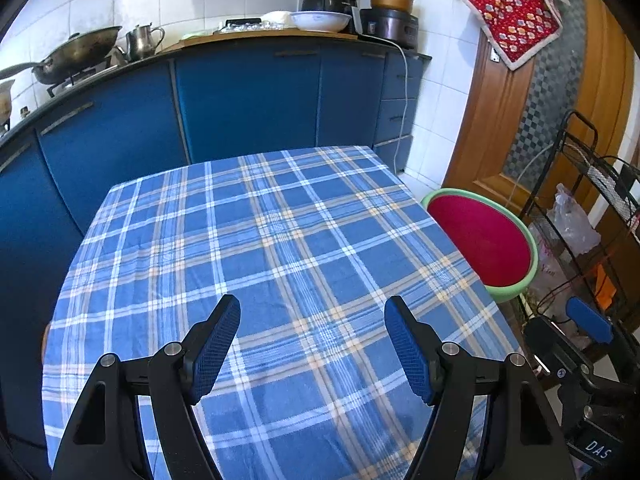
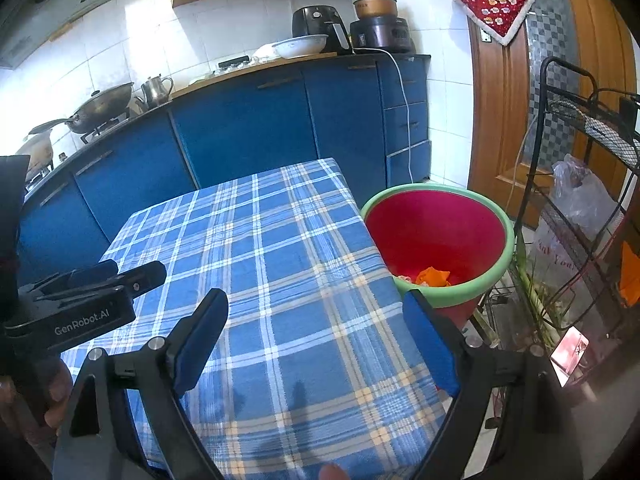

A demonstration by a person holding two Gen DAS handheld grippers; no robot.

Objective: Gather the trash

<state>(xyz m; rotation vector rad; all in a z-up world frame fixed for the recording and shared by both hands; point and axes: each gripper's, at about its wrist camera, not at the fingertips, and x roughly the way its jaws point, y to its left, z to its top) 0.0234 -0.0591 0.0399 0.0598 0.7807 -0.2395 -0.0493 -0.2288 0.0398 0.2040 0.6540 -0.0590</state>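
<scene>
Both wrist cameras look forward and downward between their own jaws, close above the near edge of the plaid surface (image 1: 280,248), facing the blue cabinets (image 1: 248,92). The 2 views share the surface, cabinets, bin (image 2: 436,236) past the right edge, and door (image 2: 504,120). The right view catches the left gripper (image 2: 100,280).

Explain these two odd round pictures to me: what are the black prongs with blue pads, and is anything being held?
They are two hand-held grippers, worked by a person, not a robot arm. Each carries a wide-angle camera looking along its own fingers. One picture looks out from the left gripper, the other from the right gripper. Both stand open with nothing between the pads. Beneath them is a table under a blue checked cloth, with nothing lying on the part that shows. Beside it stands a red bin with a green rim, holding orange scraps.
</scene>
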